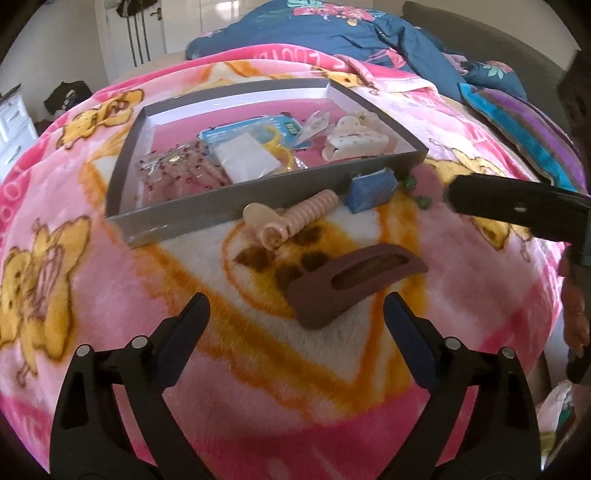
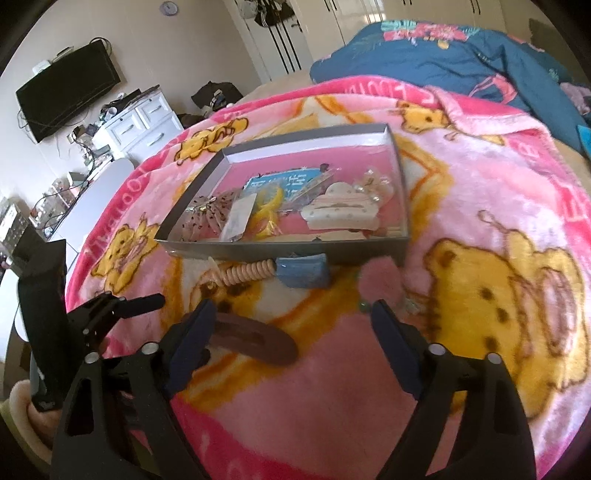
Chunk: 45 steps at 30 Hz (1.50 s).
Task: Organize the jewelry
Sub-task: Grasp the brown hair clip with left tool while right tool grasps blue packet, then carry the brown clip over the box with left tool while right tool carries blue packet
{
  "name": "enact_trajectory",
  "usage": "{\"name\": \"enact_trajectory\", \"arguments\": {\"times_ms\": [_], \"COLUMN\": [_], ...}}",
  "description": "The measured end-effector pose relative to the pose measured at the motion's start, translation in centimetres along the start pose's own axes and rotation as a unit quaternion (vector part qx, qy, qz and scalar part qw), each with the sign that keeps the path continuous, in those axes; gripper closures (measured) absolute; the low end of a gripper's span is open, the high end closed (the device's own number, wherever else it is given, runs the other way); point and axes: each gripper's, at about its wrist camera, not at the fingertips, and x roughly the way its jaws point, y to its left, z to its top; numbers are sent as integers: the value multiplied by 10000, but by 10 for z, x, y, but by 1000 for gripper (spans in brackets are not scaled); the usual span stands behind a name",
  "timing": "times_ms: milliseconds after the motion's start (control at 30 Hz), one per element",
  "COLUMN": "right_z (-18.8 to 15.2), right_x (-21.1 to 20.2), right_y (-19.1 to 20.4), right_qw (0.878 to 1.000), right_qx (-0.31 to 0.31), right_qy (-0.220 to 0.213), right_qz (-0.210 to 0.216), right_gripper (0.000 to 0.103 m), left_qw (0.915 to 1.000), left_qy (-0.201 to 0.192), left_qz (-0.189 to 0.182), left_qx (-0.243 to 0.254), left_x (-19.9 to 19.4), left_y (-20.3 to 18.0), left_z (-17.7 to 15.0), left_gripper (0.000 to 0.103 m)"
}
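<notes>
Bedroom setup, with everything spread out on a bed under a fuzzy pink cartoon-bear blanket [image 1: 110, 332]. Nearest to the cameras, the left gripper [image 1: 295, 317] has its jaws spread wide with nothing between them, hovering right over a brown hair clip [image 1: 354, 280] that's lying loose on the blanket. The right gripper [image 2: 293, 325] is also open and empty, pointing down at the blanket a bit to the side, with that same brown clip just past its left finger. A little further back, a peach spiral clip [image 1: 291, 218] and a small blue packet [image 1: 369, 190] sit right up against the outside of the gray box's [image 1: 122, 166] front wall, so not put away yet. Next to them are a fluffy pink pom-pom thing [image 2: 380, 280] and a couple of tiny green beads [image 1: 424, 201], also loose. Inside the box there's already a white claw clip [image 1: 354, 142], a yellow piece [image 1: 280, 151], a blue card pack [image 1: 255, 129] and some beaded stuff [image 1: 177, 170] in a bag. I'd say it's around halfway: a handful sorted, four or five bits left outside, brown clip looks like the next pickup. Way back, a rumpled blue duvet [image 1: 332, 33].
</notes>
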Motion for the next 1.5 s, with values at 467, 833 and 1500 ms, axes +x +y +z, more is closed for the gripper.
{"name": "enact_trajectory", "arguments": {"times_ms": [467,833,1500], "right_z": [21,21,2], "right_x": [66,73,11], "right_y": [-9,-13,-12], "right_qw": [9983,9985,9998], "right_qx": [247,183,183], "right_qy": [528,492,88], "right_qz": [-68,-130,10], "right_gripper": [46,54,54], "left_qw": [9974,9965,9984], "left_qy": [-56,-2,-274], "left_qz": [-671,-812,-484], "left_qx": [255,215,16], "left_x": [13,14,-29], "left_y": [-11,-11,4], "left_z": [10,10,-13], "left_gripper": [50,82,84]}}
